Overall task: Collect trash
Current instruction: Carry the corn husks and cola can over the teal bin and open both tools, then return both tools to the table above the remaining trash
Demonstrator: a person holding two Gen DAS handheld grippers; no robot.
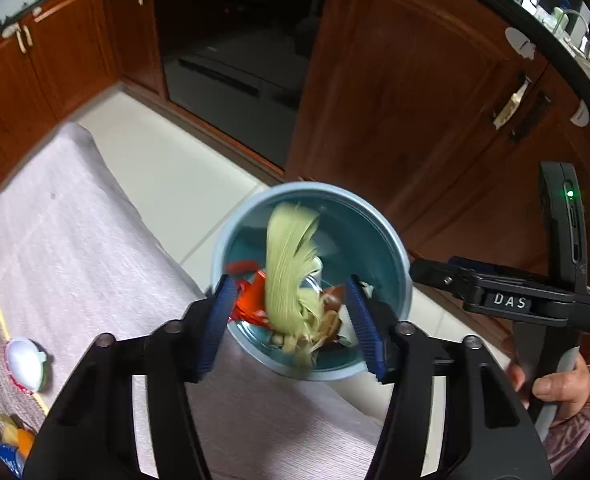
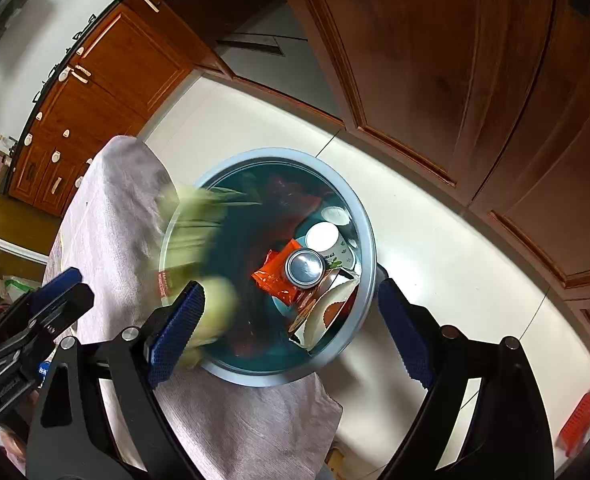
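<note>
Both grippers, left point(image 1: 289, 320) and right point(image 2: 291, 330), hang over the blue bin point(image 1: 399, 248), jaws apart, gripping nothing.
Pale green husk point(image 1: 291, 264) blurred between the left jaws, over the bin mouth. Can point(image 2: 305, 266), orange wrapper point(image 2: 273, 276), paper cups point(image 2: 323, 236) lie inside. Bin sits on the floor against the cloth-covered table point(image 1: 75, 240); wood cabinets point(image 1: 415, 100) behind, white container point(image 1: 25, 360) on the cloth.

The round blue trash bin point(image 1: 379, 236) stands upright on the pale tile floor, just beside the cloth-covered table edge. A pale green corn husk point(image 1: 291, 256), motion-blurred, is at its mouth. Inside lie an orange wrapper point(image 2: 273, 280), a metal can point(image 2: 305, 267) and a white paper cup point(image 2: 323, 237).
</note>
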